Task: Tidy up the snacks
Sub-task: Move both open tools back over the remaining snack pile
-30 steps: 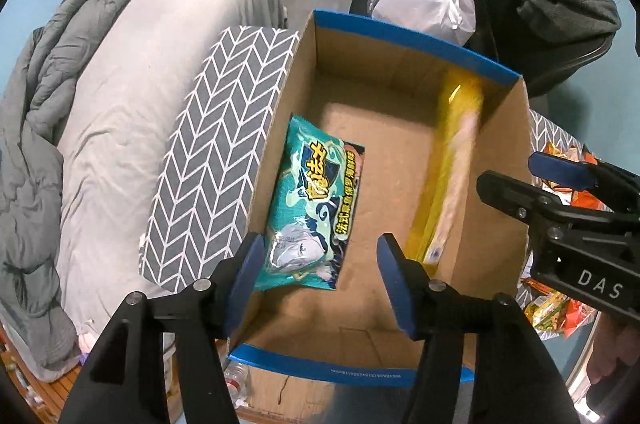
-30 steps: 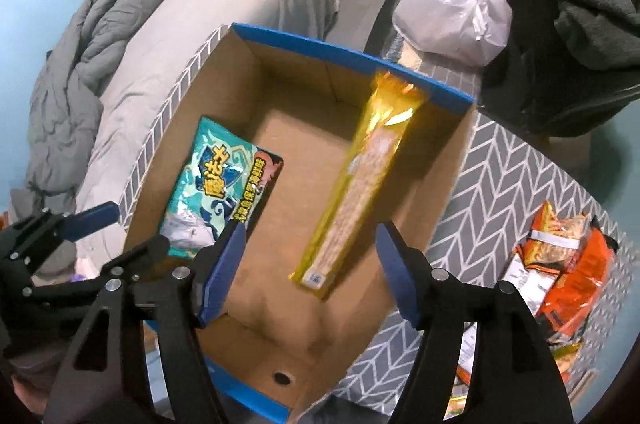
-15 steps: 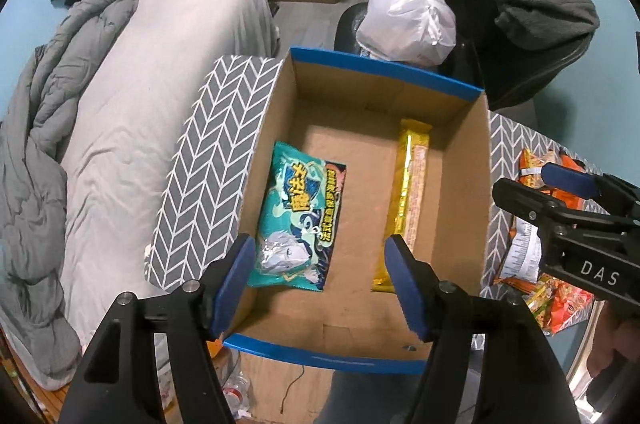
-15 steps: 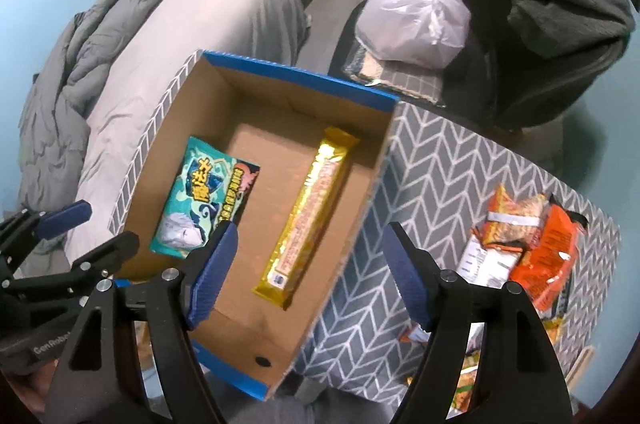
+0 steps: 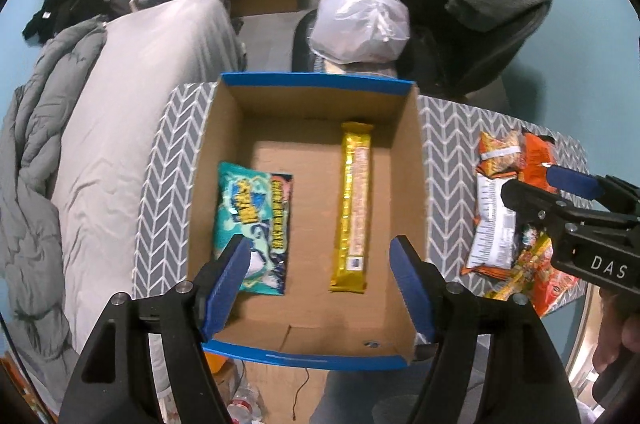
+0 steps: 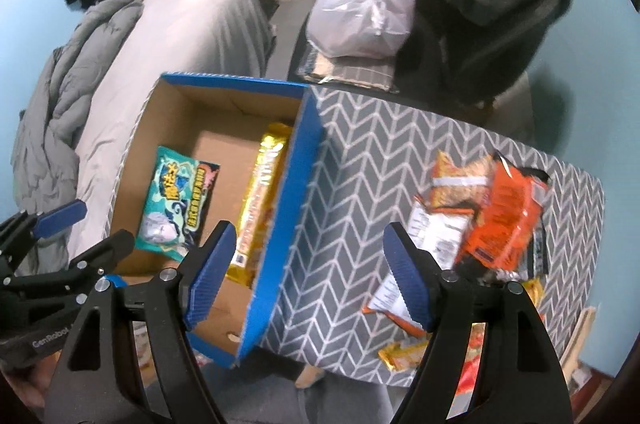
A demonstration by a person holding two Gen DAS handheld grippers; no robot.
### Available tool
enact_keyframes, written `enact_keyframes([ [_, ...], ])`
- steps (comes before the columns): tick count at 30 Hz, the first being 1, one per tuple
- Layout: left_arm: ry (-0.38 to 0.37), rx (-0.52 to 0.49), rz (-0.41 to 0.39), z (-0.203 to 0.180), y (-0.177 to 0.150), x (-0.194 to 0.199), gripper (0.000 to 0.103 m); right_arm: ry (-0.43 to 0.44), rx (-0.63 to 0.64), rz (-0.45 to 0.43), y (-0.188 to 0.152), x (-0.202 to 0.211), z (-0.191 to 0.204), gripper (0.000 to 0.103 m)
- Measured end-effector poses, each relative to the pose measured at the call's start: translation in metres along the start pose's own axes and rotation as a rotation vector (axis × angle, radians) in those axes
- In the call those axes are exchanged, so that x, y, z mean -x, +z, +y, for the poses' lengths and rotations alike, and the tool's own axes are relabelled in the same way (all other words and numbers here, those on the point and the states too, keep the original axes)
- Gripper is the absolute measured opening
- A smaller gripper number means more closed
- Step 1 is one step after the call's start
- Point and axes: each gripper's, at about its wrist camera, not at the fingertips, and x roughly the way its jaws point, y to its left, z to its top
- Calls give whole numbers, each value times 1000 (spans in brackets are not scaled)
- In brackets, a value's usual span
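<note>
Below, gold snack bar point(image 5: 352, 204) in the cardboard box point(image 5: 316, 88), between opening left jaws.

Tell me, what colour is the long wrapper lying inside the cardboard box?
Golden yellow wrapper, clearest in the left wrist view.

"DAS" – white letters on right tool point(image 5: 560, 180) body, right of box point(image 5: 316, 80) | "GenRobot" – left tool point(image 6: 80, 224) body, left of box | packet print unreadable

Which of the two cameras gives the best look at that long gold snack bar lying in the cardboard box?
The left wrist view: the gold snack bar lies flat in the cardboard box, seen end to end. In the right wrist view the box's blue-edged wall and a gripper finger cover part of the bar.
</note>
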Motion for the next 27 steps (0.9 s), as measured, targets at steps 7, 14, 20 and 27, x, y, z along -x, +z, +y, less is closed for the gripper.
enact_keyframes([
  [7,-15,-69,4,-32,2,3,77,-18,-86,11,-21,10,-40,76],
  [14,-37,-155,22,-69,3,1,77,-34,-211,24,-47,18,-85,76],
  [20,-62,-221,39,-100,3,-4,77,-46,-309,37,-70,25,-120,76],
  [27,-89,-288,70,-135,1,-12,77,-63,-420,59,-102,30,-157,76],
])
